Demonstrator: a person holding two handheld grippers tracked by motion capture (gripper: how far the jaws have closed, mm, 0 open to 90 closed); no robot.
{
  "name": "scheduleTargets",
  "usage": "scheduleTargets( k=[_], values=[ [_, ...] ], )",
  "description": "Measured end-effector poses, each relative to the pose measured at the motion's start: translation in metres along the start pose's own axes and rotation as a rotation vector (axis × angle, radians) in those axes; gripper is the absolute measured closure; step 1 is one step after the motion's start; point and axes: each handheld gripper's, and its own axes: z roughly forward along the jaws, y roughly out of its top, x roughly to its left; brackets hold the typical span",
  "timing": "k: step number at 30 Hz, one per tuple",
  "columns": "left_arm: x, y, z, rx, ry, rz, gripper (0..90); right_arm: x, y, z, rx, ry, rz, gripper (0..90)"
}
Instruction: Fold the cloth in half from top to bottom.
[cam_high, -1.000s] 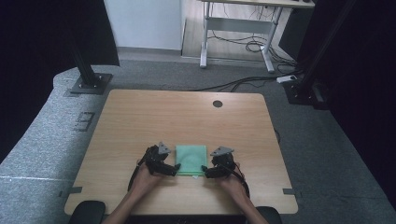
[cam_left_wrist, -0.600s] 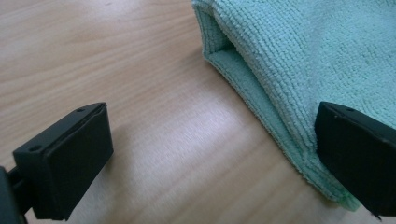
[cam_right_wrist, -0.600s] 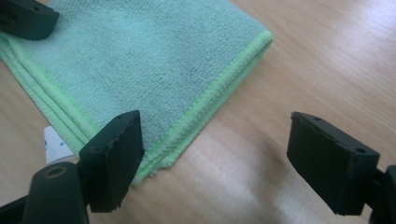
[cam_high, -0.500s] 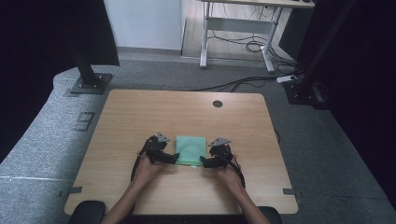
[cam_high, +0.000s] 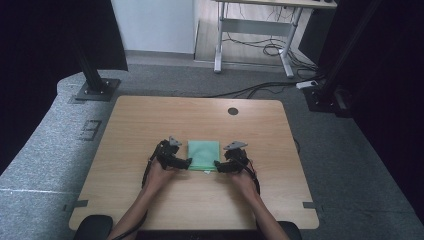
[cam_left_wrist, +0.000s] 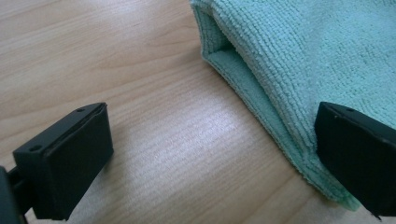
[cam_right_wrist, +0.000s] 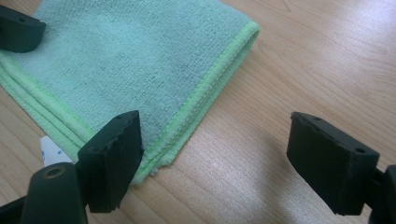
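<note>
High view: folded green microfiber cloth (cam_high: 203, 154) lies on wooden table (cam_high: 150, 120), left gripper (cam_high: 185, 163) and right gripper (cam_high: 219, 165) at its 2 near corners, both gaping, gripping nothing.

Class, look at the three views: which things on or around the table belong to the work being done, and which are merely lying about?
Part of the job:
- folded green cloth
- left gripper, jaws open at the cloth's edge
- right gripper, jaws open at its other edge
- wooden table that bears it

Just lying about:
- desk frame beyond
- cables on the floor
- black stand base
</note>
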Motion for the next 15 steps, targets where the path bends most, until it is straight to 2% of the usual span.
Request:
scheduleTargets(
  k=[9, 13, 15],
  values=[
    [0.0048, 0.0036, 0.0029, -0.001, -0.011, -0.007, 0.0, -0.0037, 0.0026, 0.0039, -0.004, 0.004, 0.015, 17.7],
    [0.0045, 0.003, 0.0019, -0.01, -0.015, 0.0, 0.0, -0.0058, 0.0016, 0.004, -0.004, 0.021, 0.044, 17.8],
    [0.0038, 0.0025, 0.0011, -0.018, -0.013, 0.011, 0.0, -0.0057, 0.002, 0.0035, -0.002, 0.023, 0.043, 18.2]
  ],
)
